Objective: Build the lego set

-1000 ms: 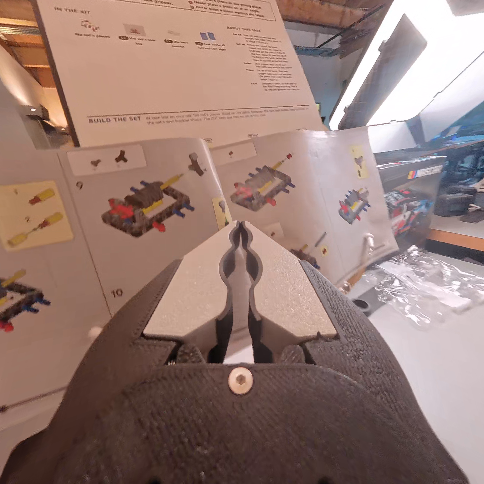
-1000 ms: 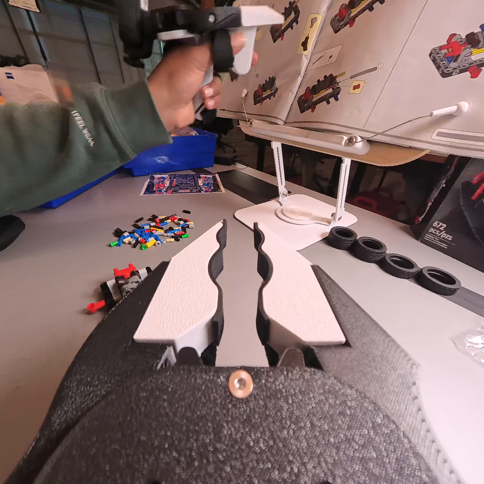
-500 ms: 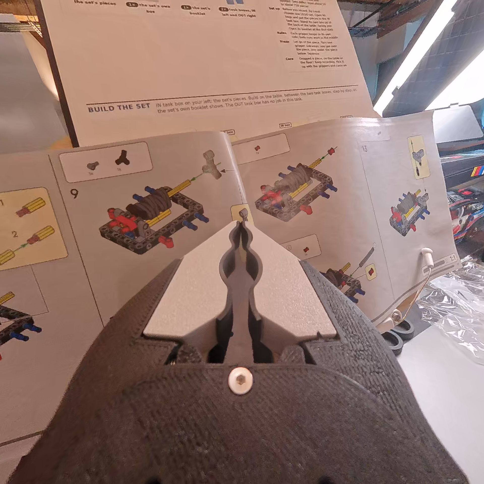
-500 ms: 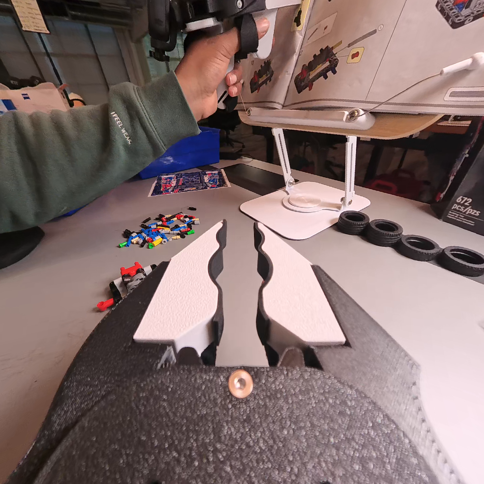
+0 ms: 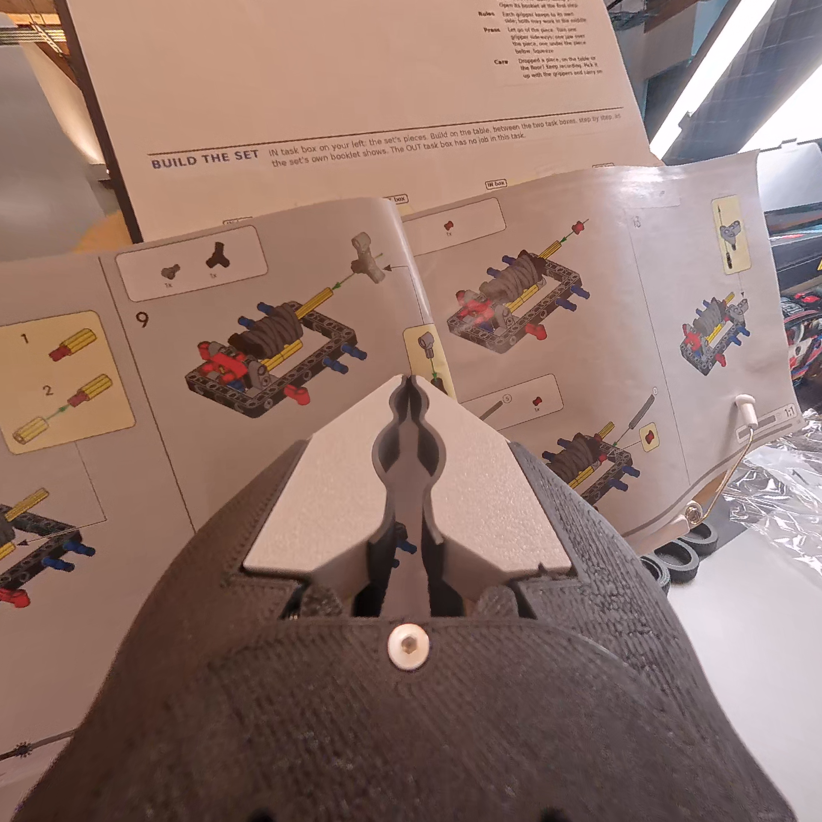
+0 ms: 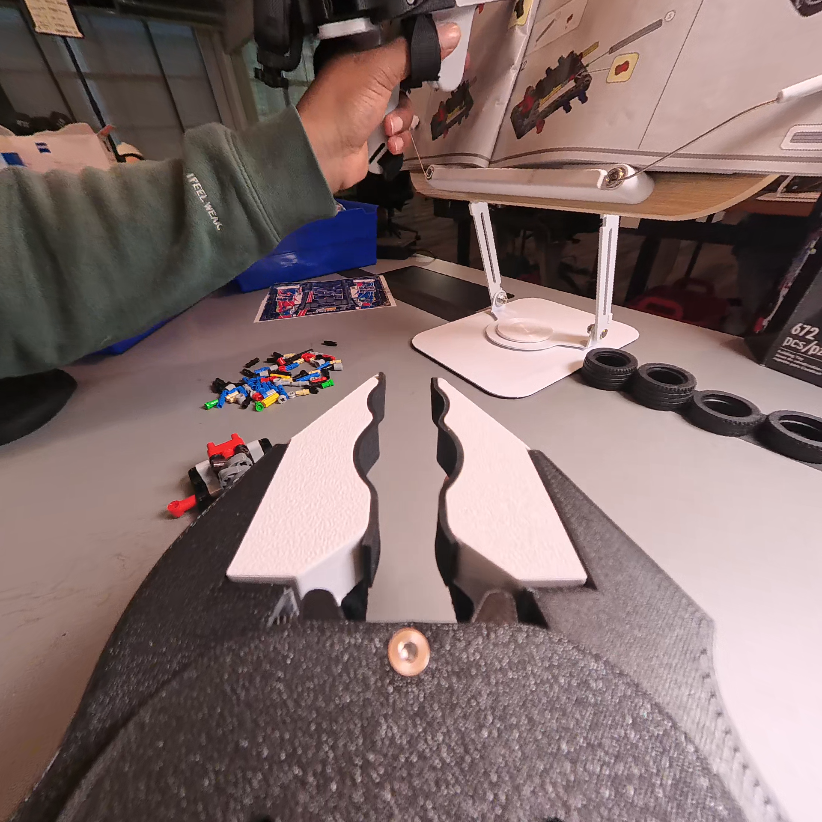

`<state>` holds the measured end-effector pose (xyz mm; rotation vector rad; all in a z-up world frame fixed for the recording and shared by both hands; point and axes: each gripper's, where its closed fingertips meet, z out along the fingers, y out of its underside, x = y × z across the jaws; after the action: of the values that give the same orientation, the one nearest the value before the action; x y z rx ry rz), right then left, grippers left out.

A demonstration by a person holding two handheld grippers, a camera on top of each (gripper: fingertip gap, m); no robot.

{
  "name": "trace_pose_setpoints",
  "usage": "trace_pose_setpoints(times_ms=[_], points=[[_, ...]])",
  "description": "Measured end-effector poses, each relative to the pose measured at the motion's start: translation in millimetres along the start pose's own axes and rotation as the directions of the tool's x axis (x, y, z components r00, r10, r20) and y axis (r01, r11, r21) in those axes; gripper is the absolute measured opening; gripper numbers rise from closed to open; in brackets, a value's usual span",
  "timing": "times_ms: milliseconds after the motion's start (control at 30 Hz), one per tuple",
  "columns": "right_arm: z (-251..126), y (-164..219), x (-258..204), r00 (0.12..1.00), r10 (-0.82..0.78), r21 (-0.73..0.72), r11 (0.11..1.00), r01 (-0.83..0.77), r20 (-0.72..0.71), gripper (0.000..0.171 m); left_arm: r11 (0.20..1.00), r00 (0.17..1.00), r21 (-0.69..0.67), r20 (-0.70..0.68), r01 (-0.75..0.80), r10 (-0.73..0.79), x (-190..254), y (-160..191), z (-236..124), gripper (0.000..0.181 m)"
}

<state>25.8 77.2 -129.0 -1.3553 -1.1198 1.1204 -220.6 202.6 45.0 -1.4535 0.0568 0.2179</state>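
Observation:
My left gripper [image 5: 408,379] is shut with nothing visible between the tips. It is raised in front of the open instruction booklet [image 5: 311,338], pointing near the fold between the pages. My right gripper [image 6: 407,383] is open and empty, low over the grey table [image 6: 667,556]. A pile of small coloured lego pieces [image 6: 276,383] lies ahead to its left. A small black, grey and red partial assembly [image 6: 227,465] lies by its left finger. In the right wrist view a hand [image 6: 364,98] holds the left gripper up at the booklet [image 6: 645,89].
The booklet rests on a white stand [image 6: 471,356] at the table's middle back. Several black tyres [image 6: 662,387] lie in a row right of it. A sticker sheet [image 6: 324,297], blue bin [image 6: 320,249], black set box [image 6: 796,342] and clear plastic bag [image 5: 783,480] surround the area. The gap from one gripper's tips to the other's is roughly 35 cm.
The left gripper, still shut, has moved closer to the booklet and leftward to its fold. The right gripper stays open and has barely shifted.

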Motion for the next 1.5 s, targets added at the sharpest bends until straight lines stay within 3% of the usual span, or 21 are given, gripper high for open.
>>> trace_pose_setpoints(times_ms=[300,667,1500], points=[[1.1,4.4,-1.4,1.000,0.009,-0.015,1.000,-0.009,0.009,0.019,0.998,0.998,-0.006,0.013,0.067,-0.067,-8.0,10.5,-22.8,0.000],[4.2,11.1,-4.5,1.000,0.012,-0.037,0.999,-0.011,0.015,0.019,0.986,0.985,-0.087,0.112,0.139,-0.129,-29.0,76.8,-65.2,0.000],[5.8,11.1,-5.4,1.000,0.020,-0.034,0.999,-0.019,0.014,0.019,0.994,0.990,-0.025,0.100,0.102,-0.099,-29.5,66.0,-68.7,0.000]])
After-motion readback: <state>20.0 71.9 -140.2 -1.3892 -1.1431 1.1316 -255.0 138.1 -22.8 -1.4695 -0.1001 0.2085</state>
